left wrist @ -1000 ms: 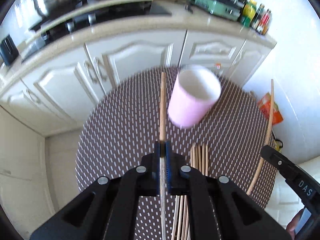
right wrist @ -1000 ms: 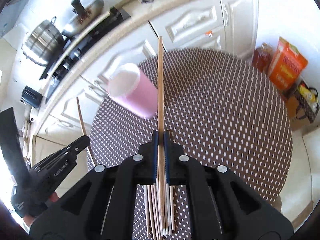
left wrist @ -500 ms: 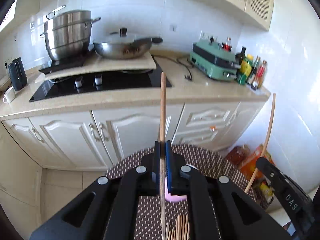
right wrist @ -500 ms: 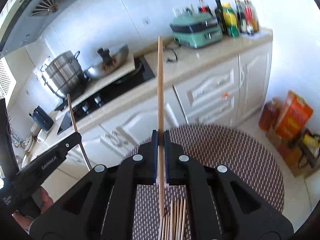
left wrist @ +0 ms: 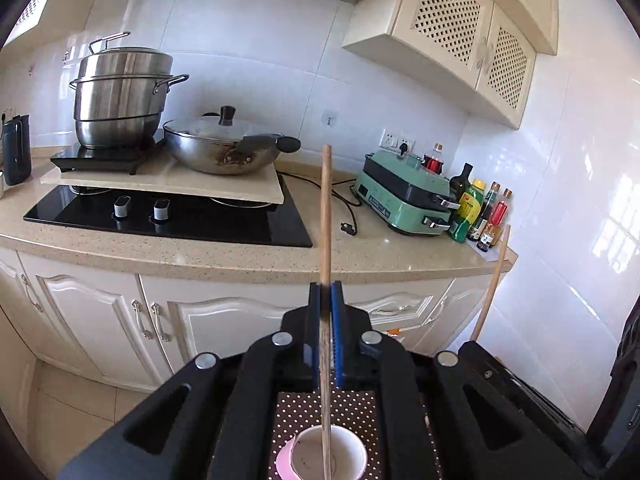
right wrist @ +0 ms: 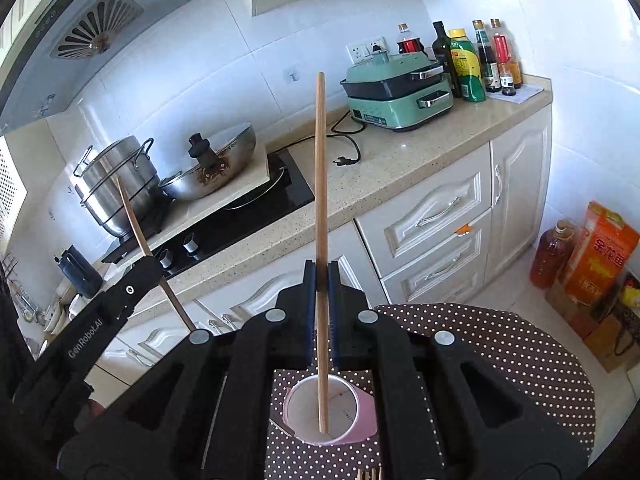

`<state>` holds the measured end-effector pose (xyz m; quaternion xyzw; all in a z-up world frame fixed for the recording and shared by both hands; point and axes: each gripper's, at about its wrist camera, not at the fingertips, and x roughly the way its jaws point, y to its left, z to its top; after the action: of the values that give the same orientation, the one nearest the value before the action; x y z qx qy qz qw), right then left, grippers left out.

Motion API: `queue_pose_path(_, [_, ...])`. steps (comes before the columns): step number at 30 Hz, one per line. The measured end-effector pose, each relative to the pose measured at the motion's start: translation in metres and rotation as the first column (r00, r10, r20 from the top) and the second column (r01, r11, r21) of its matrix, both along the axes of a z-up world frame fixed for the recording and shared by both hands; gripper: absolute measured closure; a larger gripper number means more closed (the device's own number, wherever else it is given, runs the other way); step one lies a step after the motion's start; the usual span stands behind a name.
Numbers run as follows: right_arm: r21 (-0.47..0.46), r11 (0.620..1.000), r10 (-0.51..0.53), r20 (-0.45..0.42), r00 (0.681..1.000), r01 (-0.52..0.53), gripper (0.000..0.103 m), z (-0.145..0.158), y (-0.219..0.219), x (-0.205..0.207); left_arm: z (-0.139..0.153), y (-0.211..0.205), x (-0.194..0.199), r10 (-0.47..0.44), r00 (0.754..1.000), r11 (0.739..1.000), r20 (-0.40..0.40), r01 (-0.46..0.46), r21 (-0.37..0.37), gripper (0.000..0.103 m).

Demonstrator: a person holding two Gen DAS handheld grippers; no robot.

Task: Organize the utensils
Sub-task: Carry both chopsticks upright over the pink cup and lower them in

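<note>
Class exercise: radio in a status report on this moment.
Both tongs, left and right, shut on a chopstick each. Lower ends over the pink cup. Nothing in the way.

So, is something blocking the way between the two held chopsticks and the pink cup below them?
Nothing visible does. The left tongs grip one wooden chopstick, and the right tongs grip the other wooden chopstick. In both wrist views the lower ends appear over the open mouth of the pink cup with white inside.

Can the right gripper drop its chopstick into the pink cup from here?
Probably yes. The right gripper is shut on its chopstick, and the lower tip already sits over the open mouth of the cup, with nothing between them.
</note>
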<state>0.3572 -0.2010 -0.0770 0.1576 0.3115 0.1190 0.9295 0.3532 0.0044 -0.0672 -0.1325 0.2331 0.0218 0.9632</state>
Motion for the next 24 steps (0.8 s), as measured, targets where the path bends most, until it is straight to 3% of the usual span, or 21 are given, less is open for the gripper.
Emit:
queue_pose_path(6, [-0.018,1.000,0.020,-0.053,0.998,-0.021,0.097,-0.030,0.011,0.022,-0.032,-0.005,0.017,0.001,1.000,0.997,-0.022,0.000,0.078,0.097])
queue_pose_path(15, [-0.105,0.990,0.077,-0.153,0.985,-0.094,0.097,-0.079,0.028,0.016,-0.072,-0.005,0.009,-0.014,0.996,0.998,-0.092,0.020,0.065,0.097])
queue_pose_path(24, [-0.113,0.983,0.112,-0.242,0.964,-0.143,0.097,-0.105,0.029,-0.003,-0.098,-0.004,0.002,-0.051,0.982,0.995,-0.181,0.066,0.079,0.096])
